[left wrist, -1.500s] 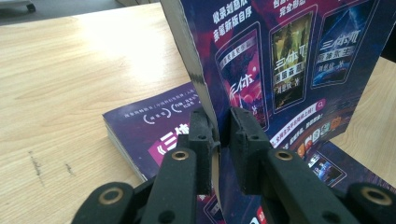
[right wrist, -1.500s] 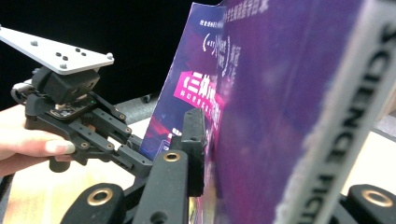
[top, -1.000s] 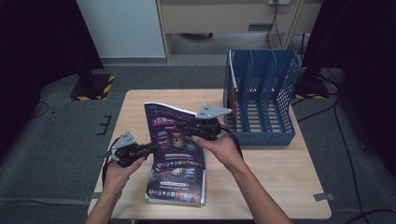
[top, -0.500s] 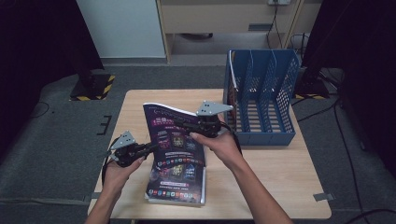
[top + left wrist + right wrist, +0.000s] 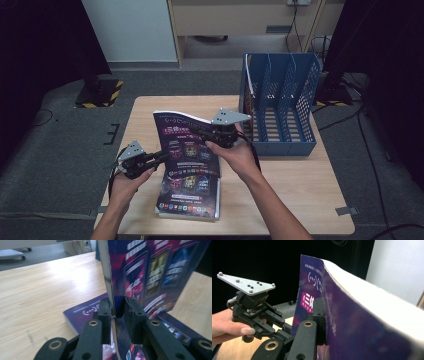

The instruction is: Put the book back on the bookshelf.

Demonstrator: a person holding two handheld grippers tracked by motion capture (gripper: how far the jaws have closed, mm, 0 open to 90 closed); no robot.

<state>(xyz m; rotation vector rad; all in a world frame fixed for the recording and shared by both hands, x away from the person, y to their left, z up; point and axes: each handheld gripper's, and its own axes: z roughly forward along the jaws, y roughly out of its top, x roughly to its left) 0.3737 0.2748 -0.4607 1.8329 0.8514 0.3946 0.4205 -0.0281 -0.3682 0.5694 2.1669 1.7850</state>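
A purple magazine [image 5: 187, 145] stands tilted up off the table, lifted between my two grippers. My right gripper [image 5: 194, 131] has just closed on its upper right part; in the right gripper view the one jaw that shows presses on the cover [image 5: 362, 322]. My left gripper [image 5: 162, 156] sits at the magazine's left edge. Its jaws [image 5: 117, 312] have just been opening: the magazine's edge [image 5: 111, 290] lies against the left pad, with a gap to the right pad. A second purple magazine [image 5: 190, 197] lies flat underneath.
A blue file holder [image 5: 280, 115] with several upright slots stands at the table's right back. Bare wooden tabletop [image 5: 300, 190] lies to the right of the flat magazine and at the back left [image 5: 50, 282]. Dark floor surrounds the table.
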